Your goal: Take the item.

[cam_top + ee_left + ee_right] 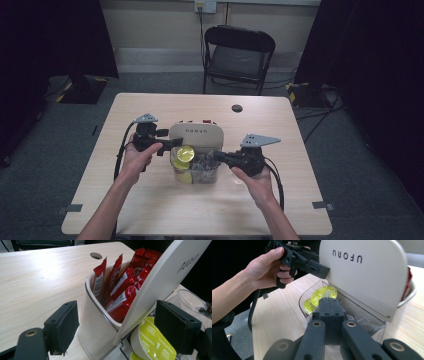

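Nearest, right claw (329, 302) pressed fully shut on nothing, tips at the clear plastic front bin (367, 323) on the pale wooden desk (37, 277). Just beyond, round yellow-green foil-topped capsules (324, 292) lying in that bin (none in a claw). Farther, left claw (120, 326) partly open about the raised white plastic lid (364, 277); grip impossible to tell. Behind, red sachets (122, 287) untouched. Lid up, capsule handling seemingly still ahead.

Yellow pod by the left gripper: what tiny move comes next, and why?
Probably close the left gripper on the yellow pod. Its jaws stand open, the pod sits beside one pad under the raised white lid, and the other pad is apart from it.
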{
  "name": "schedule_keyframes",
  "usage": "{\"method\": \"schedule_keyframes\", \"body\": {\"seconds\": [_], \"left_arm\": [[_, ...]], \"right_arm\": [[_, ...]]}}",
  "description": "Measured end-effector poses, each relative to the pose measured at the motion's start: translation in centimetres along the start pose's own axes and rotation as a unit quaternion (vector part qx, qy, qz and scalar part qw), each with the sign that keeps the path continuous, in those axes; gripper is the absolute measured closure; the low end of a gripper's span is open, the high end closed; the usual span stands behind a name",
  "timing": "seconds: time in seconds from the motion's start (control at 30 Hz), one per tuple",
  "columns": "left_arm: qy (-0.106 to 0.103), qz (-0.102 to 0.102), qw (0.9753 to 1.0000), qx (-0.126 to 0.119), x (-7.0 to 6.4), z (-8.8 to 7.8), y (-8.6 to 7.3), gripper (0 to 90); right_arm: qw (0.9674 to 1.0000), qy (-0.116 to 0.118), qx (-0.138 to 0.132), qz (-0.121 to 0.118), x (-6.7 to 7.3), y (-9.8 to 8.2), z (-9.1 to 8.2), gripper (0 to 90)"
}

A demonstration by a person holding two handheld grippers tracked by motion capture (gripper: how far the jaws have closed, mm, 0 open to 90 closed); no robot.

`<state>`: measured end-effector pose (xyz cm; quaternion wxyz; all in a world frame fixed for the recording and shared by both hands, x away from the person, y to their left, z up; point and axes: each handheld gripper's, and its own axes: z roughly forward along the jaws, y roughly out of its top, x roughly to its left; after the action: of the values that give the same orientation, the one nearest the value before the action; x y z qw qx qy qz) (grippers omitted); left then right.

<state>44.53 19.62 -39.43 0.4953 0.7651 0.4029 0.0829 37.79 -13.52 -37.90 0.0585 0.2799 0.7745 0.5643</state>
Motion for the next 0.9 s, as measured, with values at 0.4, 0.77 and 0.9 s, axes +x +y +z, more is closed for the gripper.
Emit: {"method": "schedule_keyframes", "body": {"seconds": [0.4, 0.77, 0.9], "left_arm": [[0.0, 0.0, 1.0, 0.001, 0.0, 0.0, 0.0, 19.5], [-0.001, 0.0, 1.0, 0.002, 0.0, 0.0, 0.0, 19.4], [0.0, 0.001, 1.0, 0.001, -0.1, 0.1, 0.0, 19.4]], "right_arm": [[0.9998, -0.012, -0.013, 0.007, -0.4, 0.1, -1.9, 90.0], [0.9994, -0.023, -0.024, 0.004, -0.8, 0.0, -3.5, 90.0], [0.9993, -0.03, -0.024, 0.005, -0.9, -0.1, -4.0, 90.0]]}}
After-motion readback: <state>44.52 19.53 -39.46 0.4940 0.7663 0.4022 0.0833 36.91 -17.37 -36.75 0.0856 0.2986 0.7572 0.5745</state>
